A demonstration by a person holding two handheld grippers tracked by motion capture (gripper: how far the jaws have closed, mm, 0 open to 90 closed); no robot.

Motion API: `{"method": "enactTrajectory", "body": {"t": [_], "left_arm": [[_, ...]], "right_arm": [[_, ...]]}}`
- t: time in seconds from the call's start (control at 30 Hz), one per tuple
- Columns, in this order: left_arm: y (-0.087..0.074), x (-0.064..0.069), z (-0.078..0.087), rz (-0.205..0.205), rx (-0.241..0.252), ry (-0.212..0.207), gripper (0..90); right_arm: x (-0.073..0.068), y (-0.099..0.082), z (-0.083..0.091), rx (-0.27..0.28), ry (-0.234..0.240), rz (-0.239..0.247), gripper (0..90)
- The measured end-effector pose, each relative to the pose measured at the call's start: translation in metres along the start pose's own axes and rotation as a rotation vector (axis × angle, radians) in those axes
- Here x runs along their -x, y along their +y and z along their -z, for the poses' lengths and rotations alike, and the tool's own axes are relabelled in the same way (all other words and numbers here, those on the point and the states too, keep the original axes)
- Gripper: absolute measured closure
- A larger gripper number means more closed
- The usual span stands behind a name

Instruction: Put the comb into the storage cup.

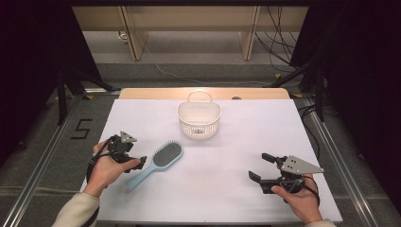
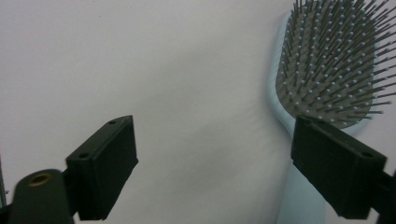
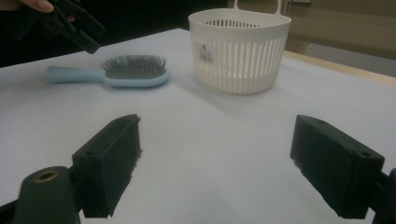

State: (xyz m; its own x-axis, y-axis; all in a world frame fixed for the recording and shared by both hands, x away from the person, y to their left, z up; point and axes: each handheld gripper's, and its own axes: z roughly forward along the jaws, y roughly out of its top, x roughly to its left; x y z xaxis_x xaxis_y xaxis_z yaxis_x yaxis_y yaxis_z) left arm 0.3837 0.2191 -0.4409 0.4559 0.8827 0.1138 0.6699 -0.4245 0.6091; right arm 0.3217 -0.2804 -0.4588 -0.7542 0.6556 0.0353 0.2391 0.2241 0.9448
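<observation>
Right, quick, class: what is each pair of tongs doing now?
Left tongs: open, beside the hairbrush, holding nothing.
Right tongs: open, holding nothing.

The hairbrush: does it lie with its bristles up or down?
Bristles up. The hairbrush lies flat on the white table, and its grey bristles point upward in both gripper views.

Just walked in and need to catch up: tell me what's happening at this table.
A person holds a gripper in each hand over a white-covered table. The left gripper, jaws open, sits beside the handle of a light blue hairbrush lying bristles up, not gripping it. The right gripper hangs open over bare table, away from everything. A white slotted basket stands upright behind the brush.
</observation>
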Motion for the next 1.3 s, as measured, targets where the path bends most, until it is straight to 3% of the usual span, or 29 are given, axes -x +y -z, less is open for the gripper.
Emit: {"method": "enactTrajectory", "body": {"t": [0.07, 0.2, 0.43, 0.9, 1.3], "left_arm": [[0.001, 0.000, 0.001, -0.013, -0.001, -0.001, 5.1], [0.002, 0.001, 0.002, -0.007, -0.010, -0.015, 0.0], [0.003, 0.004, 0.004, -0.013, -0.015, -0.022, 0.0], [0.007, 0.015, 0.004, -0.051, -0.017, -0.086, 0.0], [0.009, 0.026, -0.002, -0.104, -0.102, -0.126, 0.3]], "right_arm": [[0.000, 0.000, 0.000, -0.002, -0.001, 0.000, 16.7], [0.000, 0.000, 0.000, 0.001, 0.000, 0.000, 16.7], [0.000, 0.000, 0.000, -0.005, -0.003, 0.000, 16.7], [0.000, 0.000, 0.000, -0.002, -0.002, 0.000, 16.7], [0.000, 0.000, 0.000, -0.003, -0.002, -0.001, 16.7]]}}
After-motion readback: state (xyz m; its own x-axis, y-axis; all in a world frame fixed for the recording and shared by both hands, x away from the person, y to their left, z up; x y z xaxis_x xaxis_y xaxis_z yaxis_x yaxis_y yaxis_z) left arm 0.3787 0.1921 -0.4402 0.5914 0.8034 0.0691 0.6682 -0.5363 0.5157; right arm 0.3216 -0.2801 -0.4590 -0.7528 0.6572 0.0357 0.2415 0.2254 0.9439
